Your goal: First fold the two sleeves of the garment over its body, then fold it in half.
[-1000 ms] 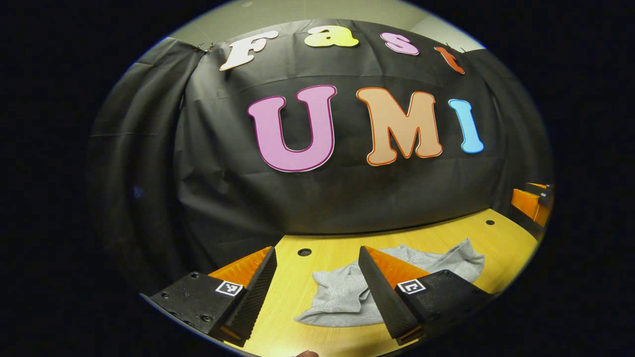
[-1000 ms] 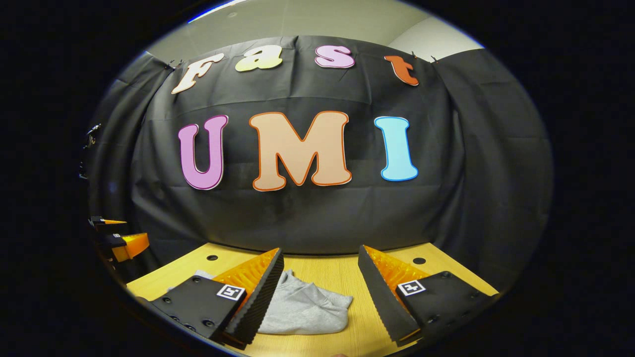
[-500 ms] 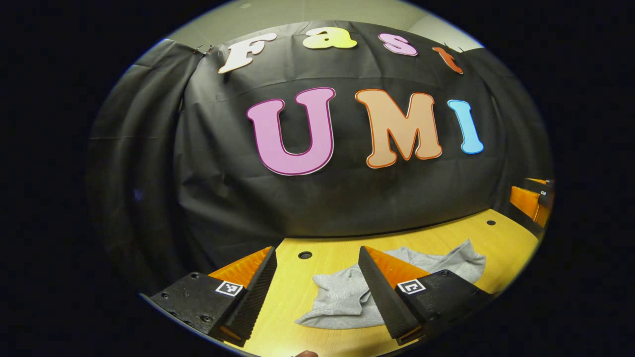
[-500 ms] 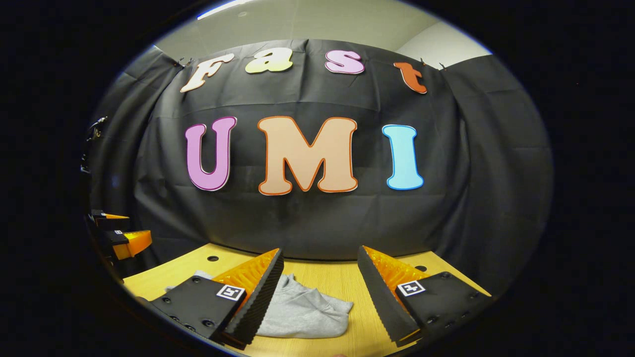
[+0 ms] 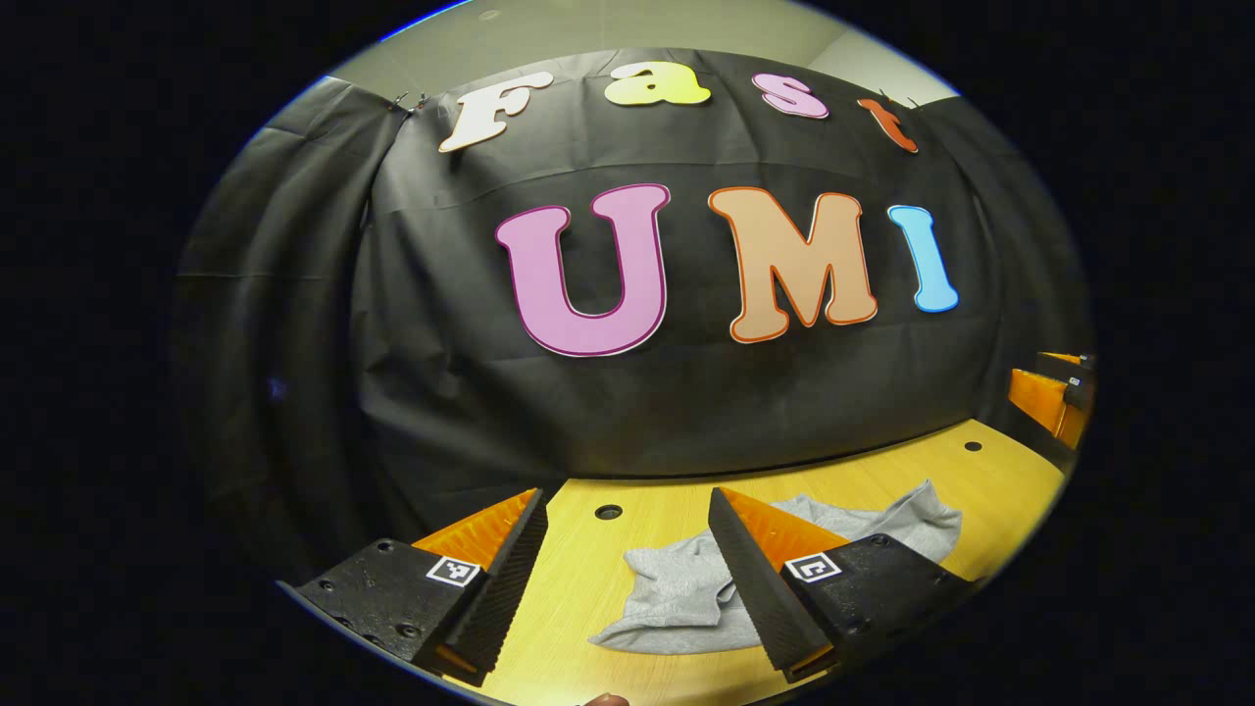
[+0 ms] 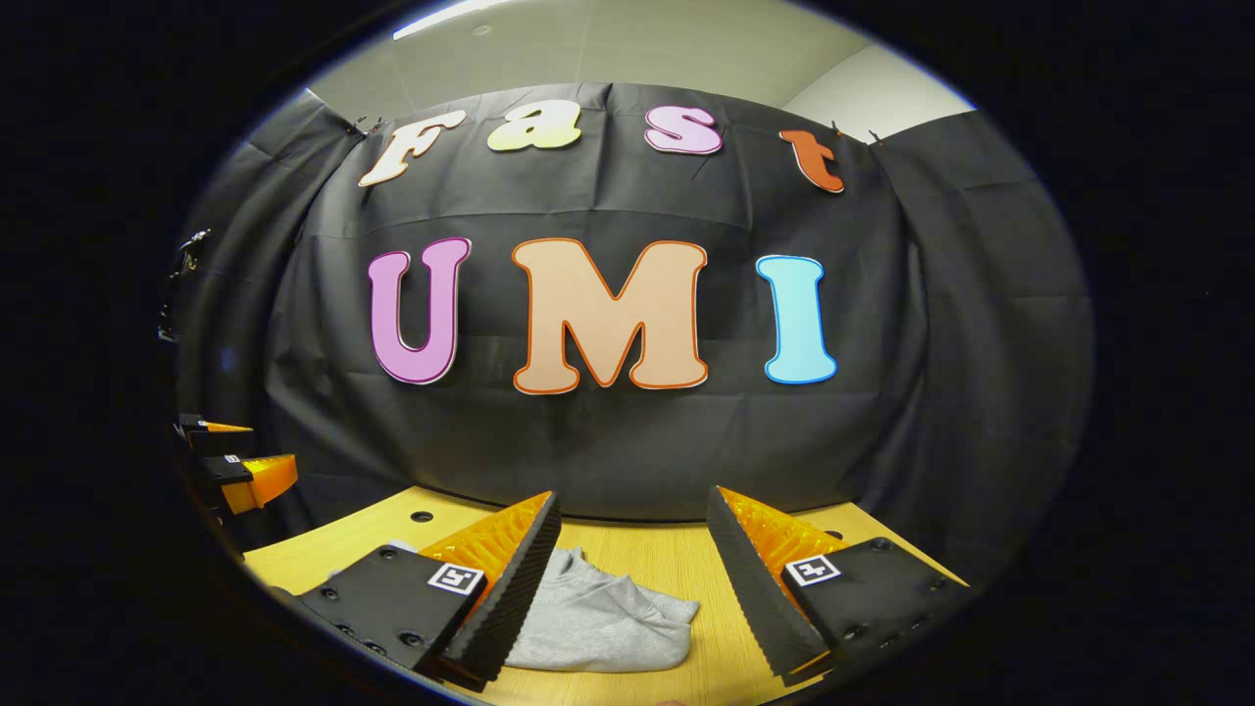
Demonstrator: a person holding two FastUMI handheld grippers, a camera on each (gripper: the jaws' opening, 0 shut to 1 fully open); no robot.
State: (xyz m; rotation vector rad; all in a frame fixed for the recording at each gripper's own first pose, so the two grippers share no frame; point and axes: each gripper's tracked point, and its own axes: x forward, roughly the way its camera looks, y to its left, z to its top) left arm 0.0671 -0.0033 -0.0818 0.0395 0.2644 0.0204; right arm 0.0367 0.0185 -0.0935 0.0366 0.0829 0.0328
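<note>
Both cameras have tipped slightly since a second ago: the booth wall sits a little lower in each view and more of the pale ceiling [image 6: 588, 49] shows above it, while the garment has kept its place on the table.

Seen from the left gripper view, the left gripper [image 5: 627, 510] hangs above the wooden table [image 5: 578, 588] with its two fingers spread wide and nothing between them. The grey garment [image 5: 677, 598] lies crumpled on the tabletop, partly hidden behind that gripper's right-hand finger; one rumpled end of it reaches out toward the far right side of the table. A round hole [image 5: 608, 512] in the tabletop sits just beyond the gap between the fingers, near the foot of the black cloth wall [image 5: 441, 392]. At the right edge of this view the other gripper shows, well apart from the cloth.

From the right gripper view, the right gripper [image 6: 632, 510] is likewise spread open and empty, held over the table's near edge. The garment [image 6: 598, 623] lies bunched behind and beside its left-hand finger, apart from the right-hand one. It looks unfolded, though the heap is too rumpled to tell sleeves from body. At the far left of this view the left gripper [image 6: 240, 456] appears, with its fingers parted.
</note>
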